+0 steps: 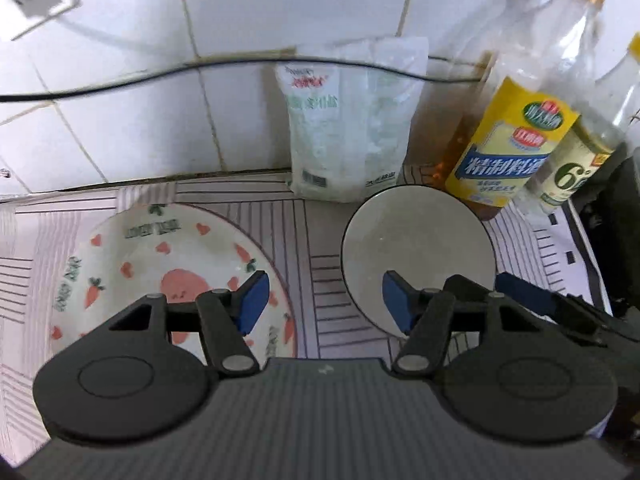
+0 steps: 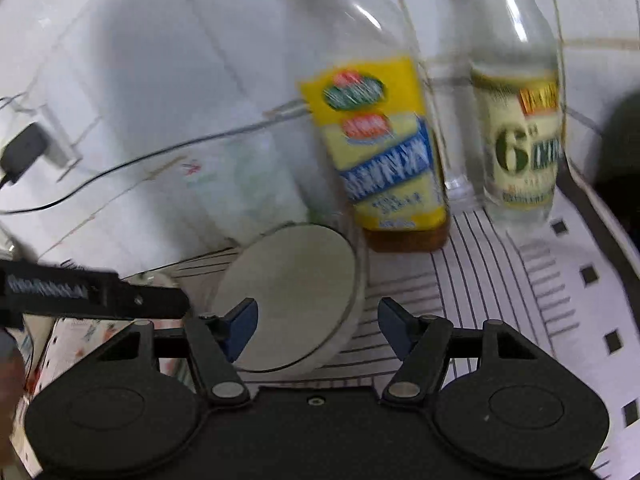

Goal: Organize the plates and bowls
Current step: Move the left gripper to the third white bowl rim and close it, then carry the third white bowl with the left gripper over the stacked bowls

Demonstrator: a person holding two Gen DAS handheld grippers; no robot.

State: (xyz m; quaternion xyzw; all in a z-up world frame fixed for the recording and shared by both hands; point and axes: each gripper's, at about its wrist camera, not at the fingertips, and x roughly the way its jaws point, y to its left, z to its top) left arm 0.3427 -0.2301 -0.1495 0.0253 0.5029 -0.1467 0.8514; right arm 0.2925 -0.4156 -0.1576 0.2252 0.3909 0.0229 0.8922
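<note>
Both tools gape empty over striped mat (image 1: 320,300), white tiled wall (image 1: 120,120) behind

- Plate (image 1: 160,264): glossy glazed ceramic, printed with carrots.
- Bowl (image 1: 418,252): smooth ceramic, soft sheen.
- Bottles (image 1: 516,128): clear glossy plastic or glass, paper-like labels.
- Bag (image 1: 348,120): thin translucent plastic.
- Wall (image 1: 140,120): glossy white tiles.
- Left gripper (image 1: 322,300): matt black plastic, blue pads (image 1: 254,300), metal pins.

The yellow-labelled glass bottle (image 1: 508,148) bears blue-banded characters "精制料酒"; the pale-labelled clear bottle (image 1: 572,176) bears a green "6°"; other print is illegible.
</note>
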